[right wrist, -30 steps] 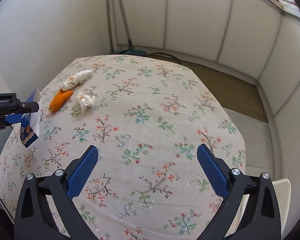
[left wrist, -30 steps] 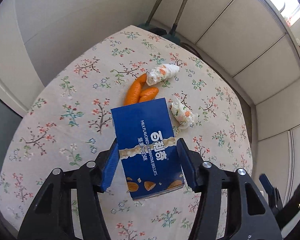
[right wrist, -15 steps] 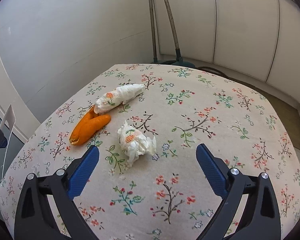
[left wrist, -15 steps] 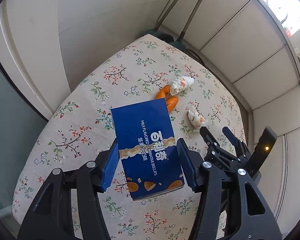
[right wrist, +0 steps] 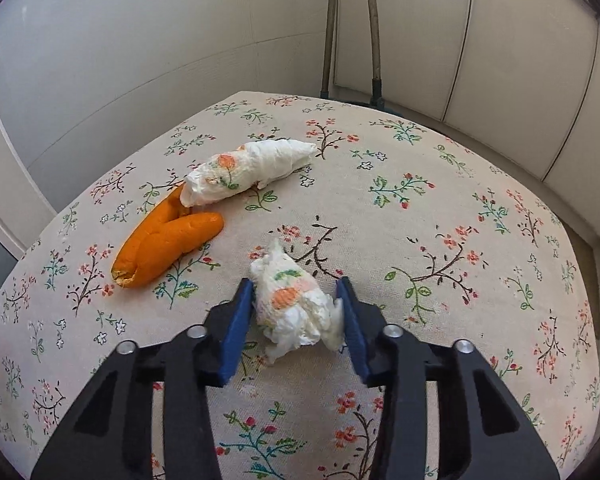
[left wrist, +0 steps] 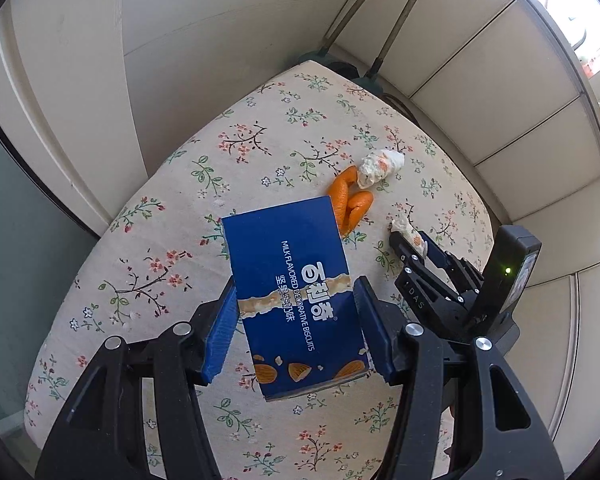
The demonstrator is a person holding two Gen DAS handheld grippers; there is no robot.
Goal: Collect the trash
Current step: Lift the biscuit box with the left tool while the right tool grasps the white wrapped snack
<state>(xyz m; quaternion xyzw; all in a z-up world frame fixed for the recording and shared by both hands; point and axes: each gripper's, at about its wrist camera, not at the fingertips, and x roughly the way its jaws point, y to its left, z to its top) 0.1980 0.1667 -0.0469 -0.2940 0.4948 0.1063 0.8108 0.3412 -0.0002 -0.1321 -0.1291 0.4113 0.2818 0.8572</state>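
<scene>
My left gripper (left wrist: 295,282) is shut on a blue biscuit box (left wrist: 284,248), held above the floral tablecloth (left wrist: 188,208). Down on the cloth, my right gripper (right wrist: 294,282) has a crumpled printed tissue (right wrist: 296,312) between its blue pads, which touch it on both sides as the jaws are closing. The left wrist view catches that same right gripper (left wrist: 410,240) at the tissue (left wrist: 404,227). An orange peel (right wrist: 168,244) (left wrist: 346,200) lies to the left of the tissue. A longer rolled tissue (right wrist: 248,172) (left wrist: 380,166) rests against the peel's far end.
The floral cloth covers a rounded table (right wrist: 460,220) whose edge drops off on every side. Two long handles (right wrist: 372,20) lean against the panelled wall behind the far edge. A white wall runs close along the left.
My right gripper came down and forward over the crumpled tissue and its jaws narrowed from wide open onto it. It has come into the left wrist view. The box stays in my left gripper.
</scene>
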